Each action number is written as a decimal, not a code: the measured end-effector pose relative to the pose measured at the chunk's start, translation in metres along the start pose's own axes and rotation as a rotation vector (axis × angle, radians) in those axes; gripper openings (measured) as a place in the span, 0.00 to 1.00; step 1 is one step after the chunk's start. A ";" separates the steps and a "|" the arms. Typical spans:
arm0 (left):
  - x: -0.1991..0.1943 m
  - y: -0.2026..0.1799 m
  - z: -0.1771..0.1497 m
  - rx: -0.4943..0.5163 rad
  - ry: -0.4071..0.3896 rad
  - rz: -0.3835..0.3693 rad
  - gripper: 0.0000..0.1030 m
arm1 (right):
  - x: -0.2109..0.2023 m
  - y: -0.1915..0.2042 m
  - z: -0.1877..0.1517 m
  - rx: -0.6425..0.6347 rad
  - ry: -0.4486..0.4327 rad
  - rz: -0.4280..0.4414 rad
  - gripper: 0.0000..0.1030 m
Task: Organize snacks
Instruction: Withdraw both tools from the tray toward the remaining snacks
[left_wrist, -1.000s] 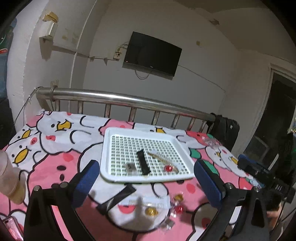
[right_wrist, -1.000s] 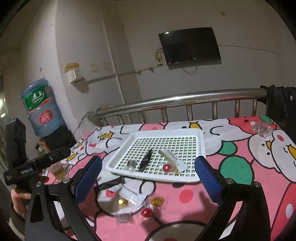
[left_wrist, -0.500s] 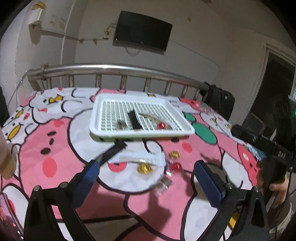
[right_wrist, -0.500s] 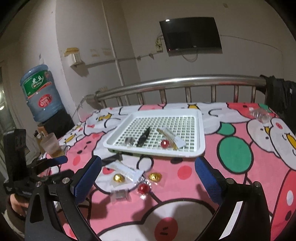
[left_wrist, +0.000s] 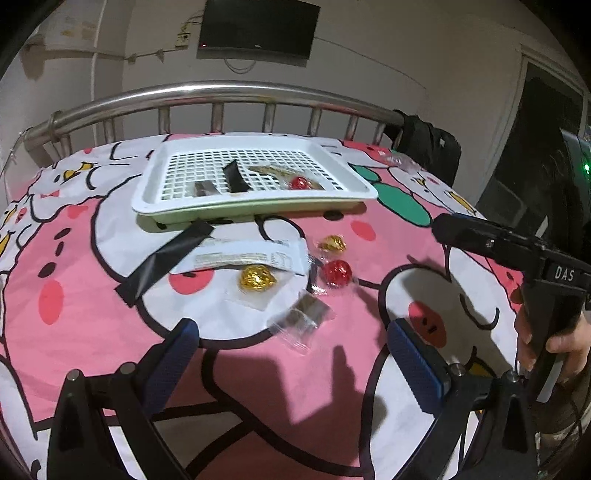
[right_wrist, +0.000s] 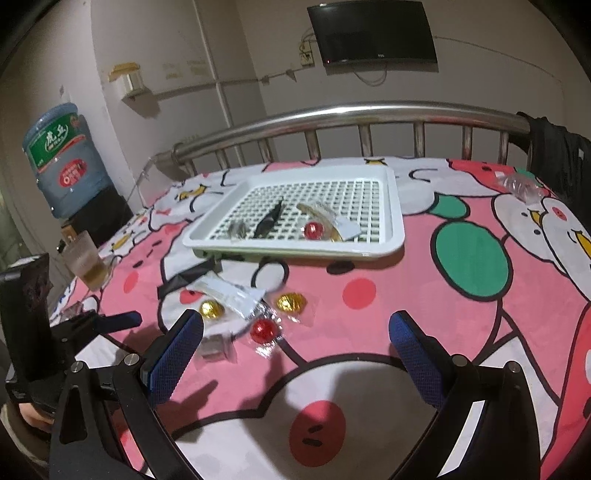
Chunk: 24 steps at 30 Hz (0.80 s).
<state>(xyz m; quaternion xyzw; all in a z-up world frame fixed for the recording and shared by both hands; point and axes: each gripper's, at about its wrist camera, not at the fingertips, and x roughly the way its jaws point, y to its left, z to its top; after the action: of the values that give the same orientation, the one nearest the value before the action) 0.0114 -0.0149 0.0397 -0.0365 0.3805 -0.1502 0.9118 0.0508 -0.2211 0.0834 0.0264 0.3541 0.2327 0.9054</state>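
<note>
Now that I've dropped both tongs lower and closer over the last sec, the loose snacks on the bedspread (left_wrist: 74, 332) sit right ahead, so pickup looks next. Left gripper (left_wrist: 295, 354) gapes wide, holding nothing, w/ the clear brown-candy packet (left_wrist: 301, 319) just in front. Right gripper (right_wrist: 295, 343) also spread wide, empty, near the red candy (right_wrist: 263, 329), maybe not touching; view's warped. White tray (left_wrist: 255, 212) beyond already has a few snacks.

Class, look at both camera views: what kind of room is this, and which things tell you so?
Most likely a bedroom in a home. The snacks lie on a cartoon-print bedsheet in front of a metal bed rail, a television hangs on the wall, and a water dispenser bottle stands in the corner.
</note>
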 end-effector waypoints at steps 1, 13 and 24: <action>0.002 -0.002 0.000 0.008 0.004 -0.004 1.00 | 0.003 -0.001 -0.002 -0.001 0.010 -0.006 0.99; 0.023 -0.007 -0.002 0.035 0.072 -0.048 0.92 | 0.022 -0.005 -0.010 -0.026 0.090 -0.012 0.98; 0.042 -0.009 0.005 0.059 0.123 -0.086 0.73 | 0.048 0.003 -0.008 -0.023 0.168 0.066 0.87</action>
<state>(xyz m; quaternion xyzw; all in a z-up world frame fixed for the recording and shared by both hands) 0.0401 -0.0364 0.0164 -0.0165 0.4291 -0.2024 0.8801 0.0748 -0.1983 0.0482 0.0081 0.4249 0.2681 0.8646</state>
